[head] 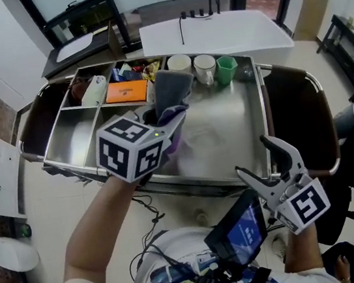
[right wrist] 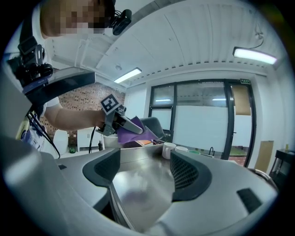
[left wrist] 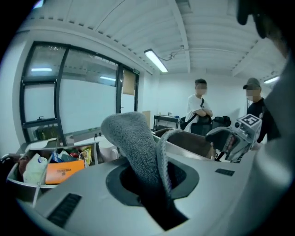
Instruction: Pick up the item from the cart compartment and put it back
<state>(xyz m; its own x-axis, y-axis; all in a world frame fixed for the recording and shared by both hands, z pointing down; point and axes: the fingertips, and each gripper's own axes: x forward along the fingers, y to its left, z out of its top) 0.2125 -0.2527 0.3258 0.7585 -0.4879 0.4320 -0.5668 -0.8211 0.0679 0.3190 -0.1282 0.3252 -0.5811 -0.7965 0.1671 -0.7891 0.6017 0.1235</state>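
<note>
Right gripper [right wrist: 146, 177] jaws apart, empty, over steel cart [right wrist: 138, 161]; left gripper [right wrist: 130, 125] holds cloth [right wrist: 131, 136].

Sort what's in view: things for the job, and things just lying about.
Job: grey cloth, left gripper shut on it, cart, right gripper open and empty.
Lying about: orange packet, white bottle, white cup, white mug, green cup.
</note>
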